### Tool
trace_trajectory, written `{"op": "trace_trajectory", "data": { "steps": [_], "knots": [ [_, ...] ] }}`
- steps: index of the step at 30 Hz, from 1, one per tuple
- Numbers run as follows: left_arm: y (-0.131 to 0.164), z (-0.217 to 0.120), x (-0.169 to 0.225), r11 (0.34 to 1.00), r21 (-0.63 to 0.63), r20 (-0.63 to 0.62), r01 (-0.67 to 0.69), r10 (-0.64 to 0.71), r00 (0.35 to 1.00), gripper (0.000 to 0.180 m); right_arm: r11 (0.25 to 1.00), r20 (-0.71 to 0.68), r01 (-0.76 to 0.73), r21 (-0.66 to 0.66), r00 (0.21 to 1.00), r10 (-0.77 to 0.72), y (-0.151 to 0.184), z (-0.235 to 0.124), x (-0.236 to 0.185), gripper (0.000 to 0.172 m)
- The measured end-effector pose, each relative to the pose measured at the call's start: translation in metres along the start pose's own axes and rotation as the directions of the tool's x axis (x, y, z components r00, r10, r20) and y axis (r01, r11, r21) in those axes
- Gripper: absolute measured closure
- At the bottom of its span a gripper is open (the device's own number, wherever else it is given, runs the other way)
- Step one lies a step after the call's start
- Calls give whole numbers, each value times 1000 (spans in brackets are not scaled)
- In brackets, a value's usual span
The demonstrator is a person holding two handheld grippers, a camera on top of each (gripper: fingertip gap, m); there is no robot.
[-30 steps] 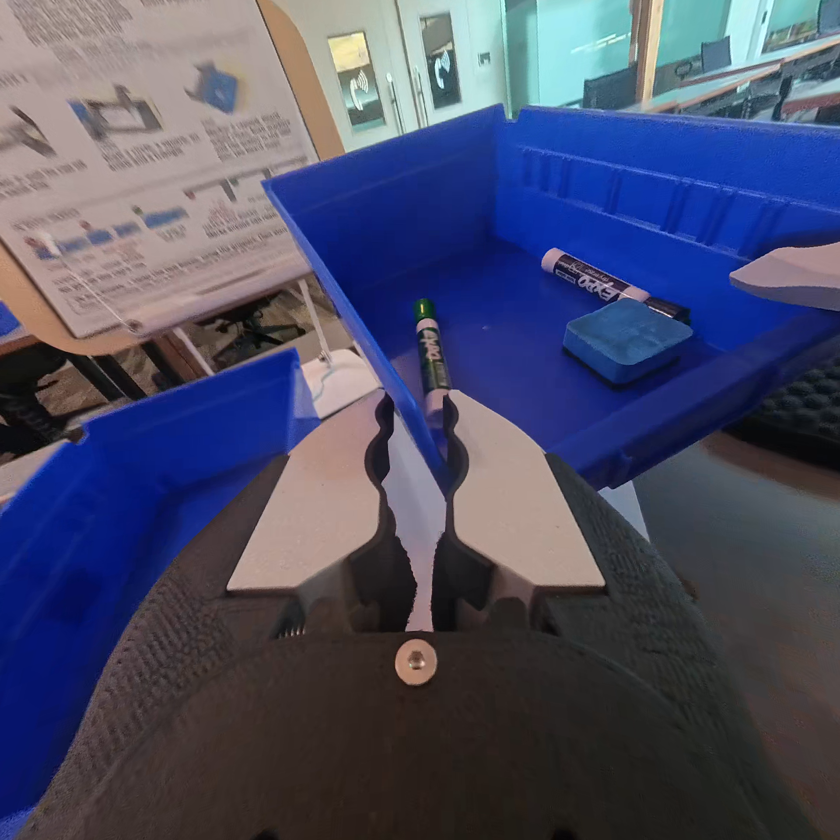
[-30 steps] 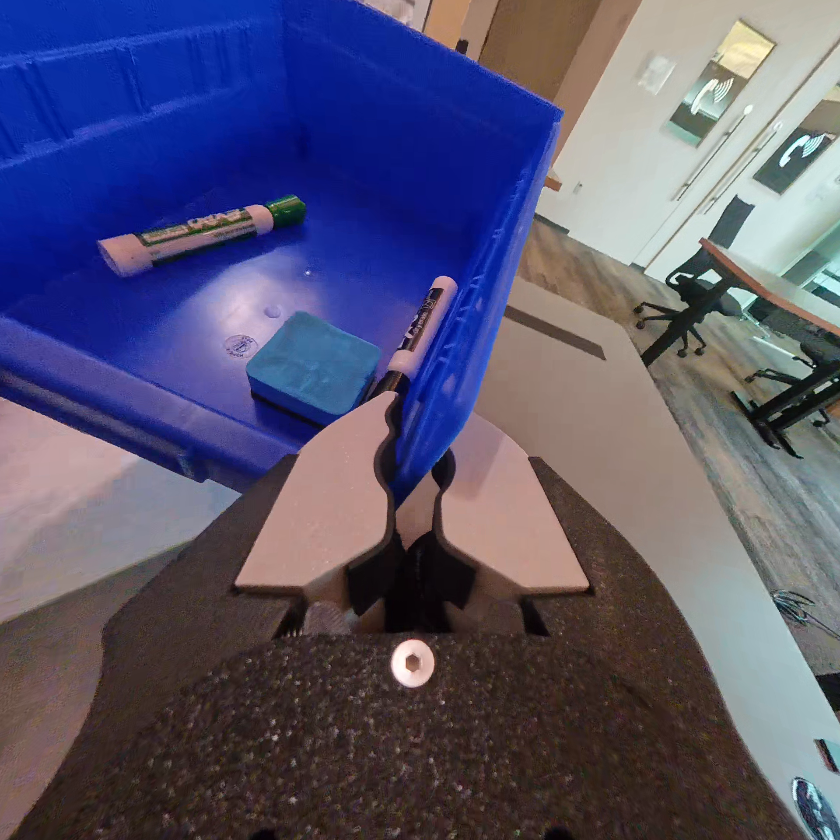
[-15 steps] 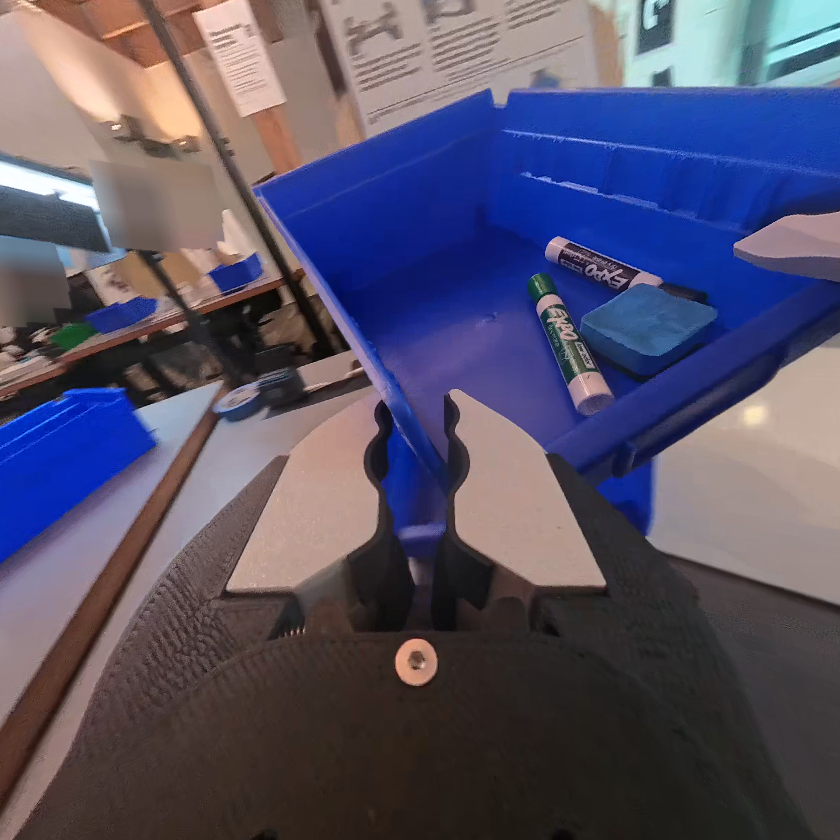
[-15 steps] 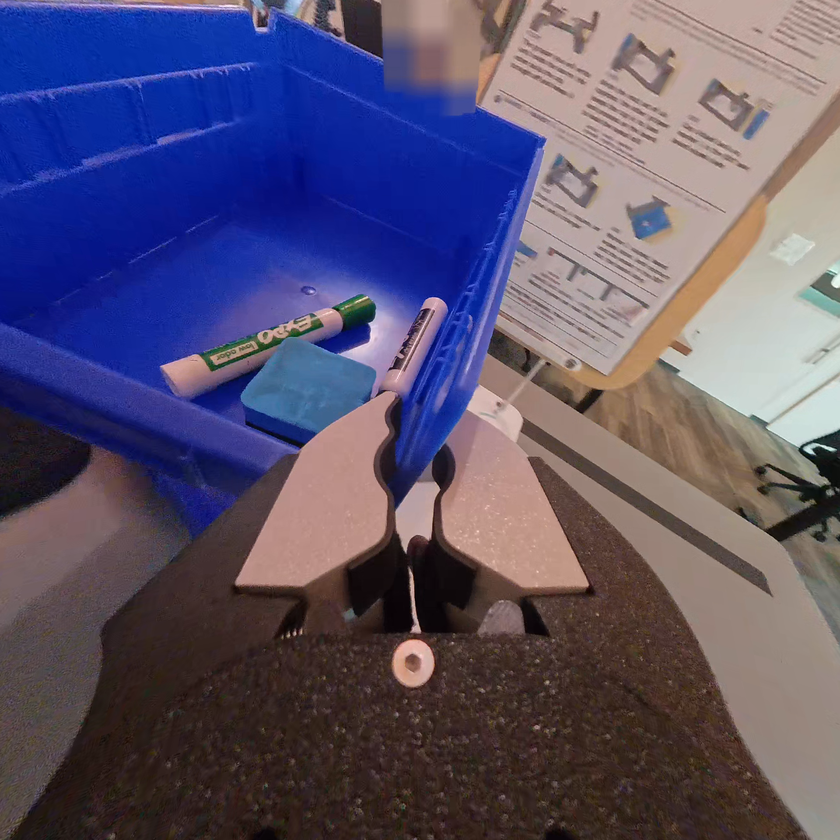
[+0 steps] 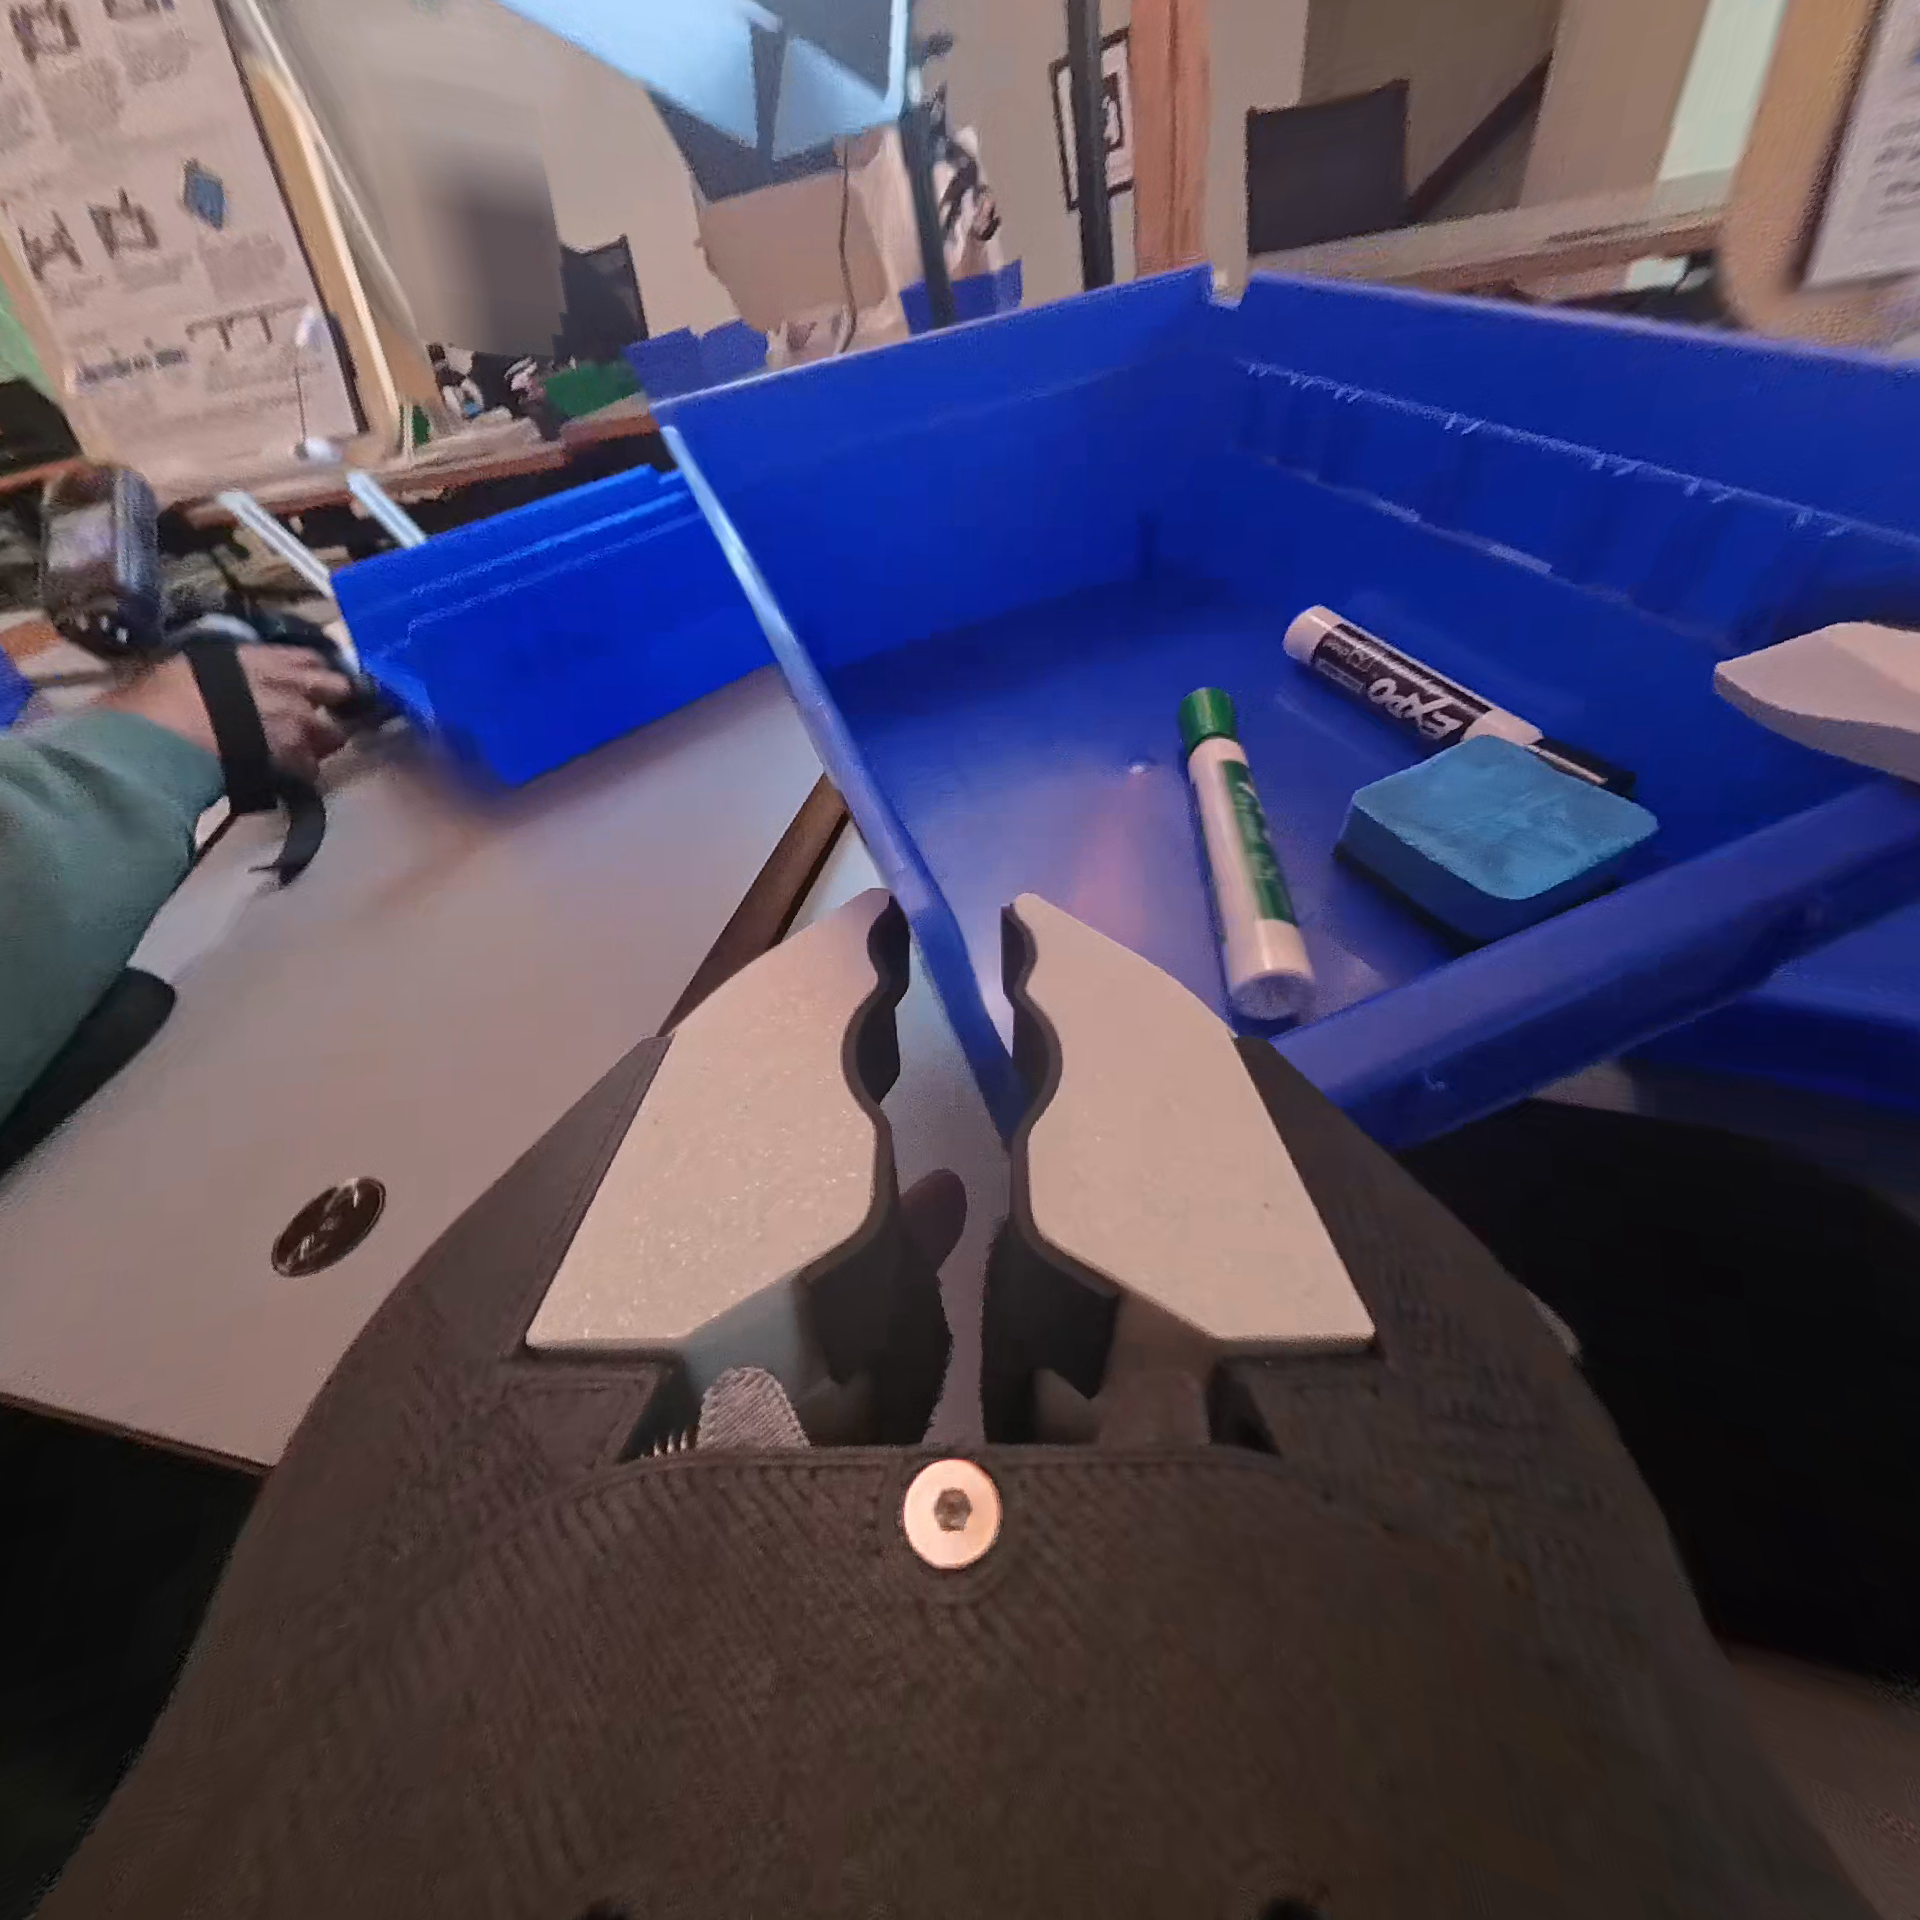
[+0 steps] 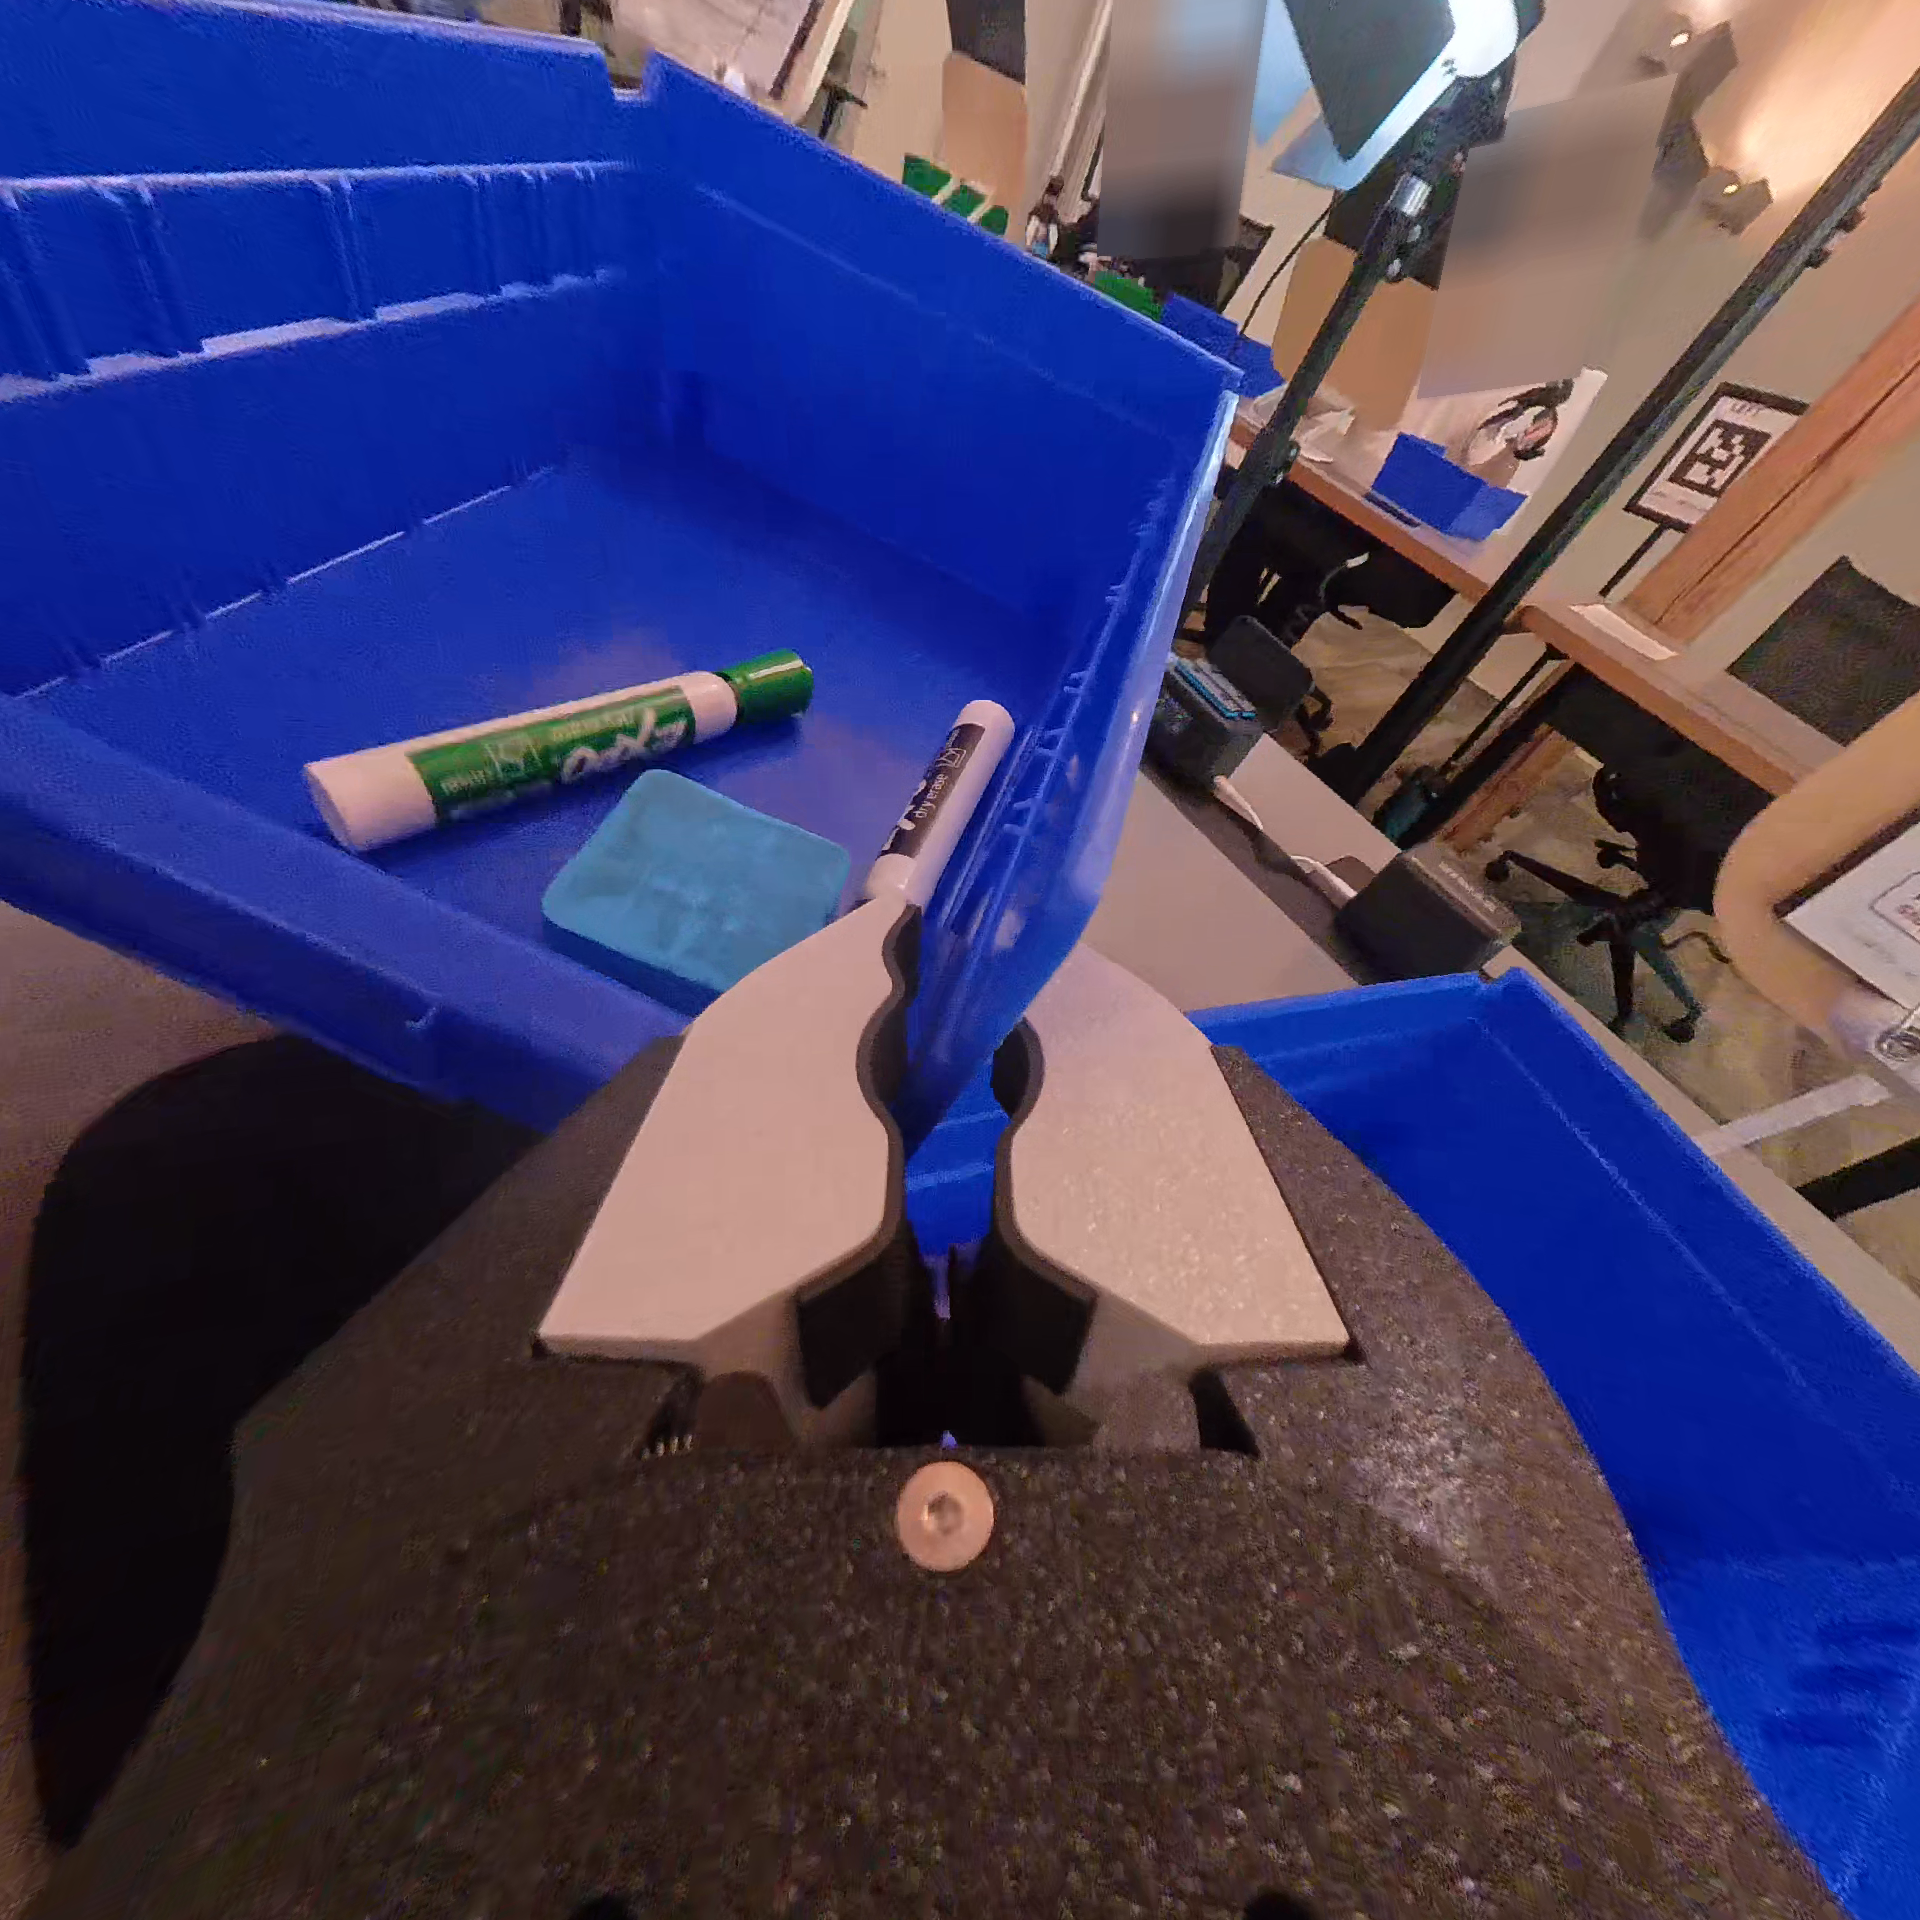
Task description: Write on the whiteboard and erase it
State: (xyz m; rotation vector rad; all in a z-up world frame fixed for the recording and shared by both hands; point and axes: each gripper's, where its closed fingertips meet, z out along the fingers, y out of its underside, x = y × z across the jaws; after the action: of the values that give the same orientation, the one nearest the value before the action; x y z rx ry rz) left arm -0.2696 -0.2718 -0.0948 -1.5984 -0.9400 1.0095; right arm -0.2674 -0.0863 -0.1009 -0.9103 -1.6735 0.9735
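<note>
Left wrist view: the left gripper (image 5: 954, 914) is nearly closed, pinching the blue bin's (image 5: 1039, 499) side wall. Opposite, the right gripper (image 6: 961, 935) clamps the other wall. Inside the bin lie a green marker (image 5: 1242, 852), a black marker (image 5: 1403, 701) and an eraser (image 5: 1496, 836). Another bin (image 6: 1662, 1299) sits just beside; no whiteboard can be made out.

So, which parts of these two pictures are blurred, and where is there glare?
Left wrist view: the background and the sleeved arm are motion-smeared; a pale sheen lies on the blue plastic bin's floor. Right wrist view: the green-capped marker is slightly soft; background blurred.
</note>
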Motion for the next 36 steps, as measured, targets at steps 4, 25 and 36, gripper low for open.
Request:
{"op": "trace_trajectory", "data": {
  "steps": [4, 25, 36],
  "knots": [
    [41, 24, -11, 997, -54, -6, 53, -53, 999, 167, 994, -14, 64, -89, 998, -66, 20, 22, -17, 160],
    [60, 68, -30, 987, 29, -89, 159, -156, 984, 110, 986, 361, -100, -132, 922, 141, 8, 9, -42, 69],
    [-41, 3, 11, 880, 452, 11, 147, -171, 985, 94, 938, -92, -111, 329, 985, 149, 38, -128, 76, 75]
  ]
}}
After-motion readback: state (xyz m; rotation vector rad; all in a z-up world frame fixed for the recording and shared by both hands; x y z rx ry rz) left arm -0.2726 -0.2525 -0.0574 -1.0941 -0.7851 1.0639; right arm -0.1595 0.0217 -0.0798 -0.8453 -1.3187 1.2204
